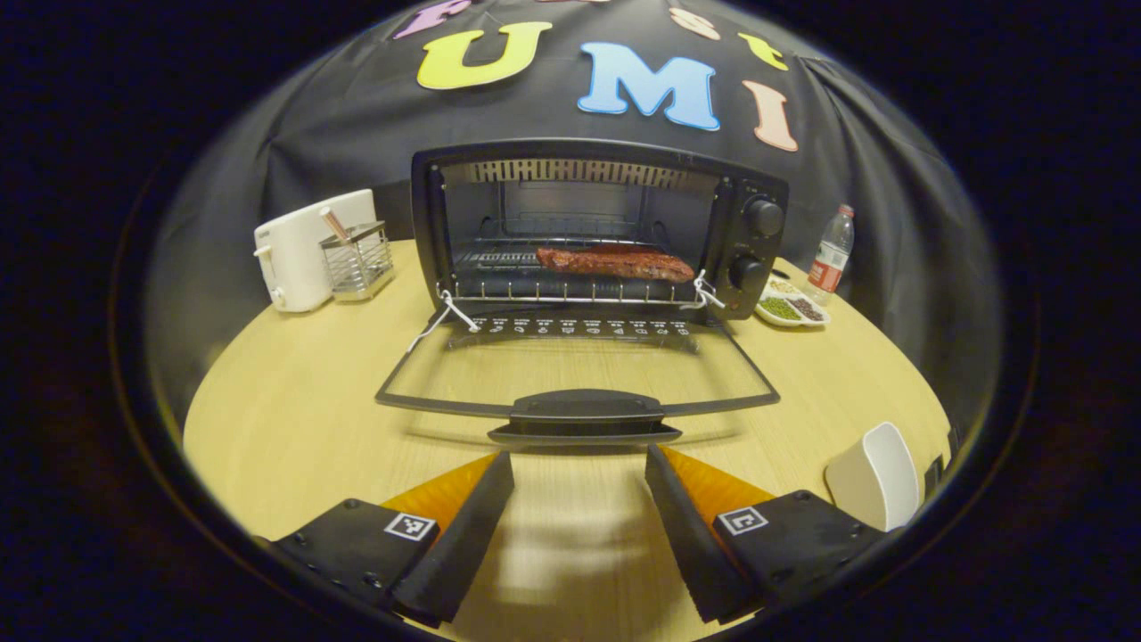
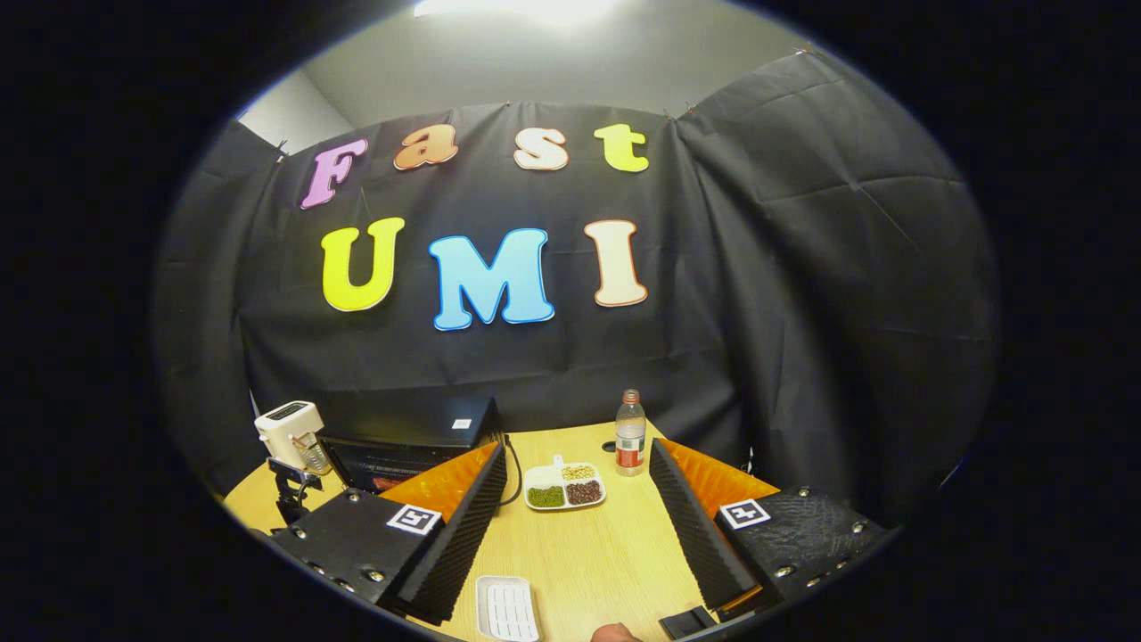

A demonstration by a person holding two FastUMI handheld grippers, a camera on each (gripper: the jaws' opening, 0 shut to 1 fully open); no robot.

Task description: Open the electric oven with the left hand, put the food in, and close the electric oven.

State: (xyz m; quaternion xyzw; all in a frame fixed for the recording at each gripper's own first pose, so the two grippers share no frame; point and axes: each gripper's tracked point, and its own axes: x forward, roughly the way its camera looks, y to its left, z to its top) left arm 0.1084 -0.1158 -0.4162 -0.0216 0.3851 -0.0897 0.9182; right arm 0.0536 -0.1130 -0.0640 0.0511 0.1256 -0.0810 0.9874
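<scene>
- Standing open at centre frame in the left gripper view, the electric oven point(image 1: 597, 232) holds the food point(image 1: 615, 263) on its rack, door point(image 1: 579, 406) dropped flat.
- Left gripper point(image 1: 579, 473) and right gripper point(image 2: 578, 486) both gape, empty.
- A white toaster point(image 1: 307, 250) stands at left, a bottle point(image 1: 831, 254) and sectioned dish point(image 1: 792, 310) at right, on a pale wooden table point(image 1: 294, 401).

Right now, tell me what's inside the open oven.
Inside the oven, a reddish-brown slab of meat lies on the wire rack, toward the right. The door is folded down flat. Whatever sits beneath the rack is too dark to make out.
</scene>
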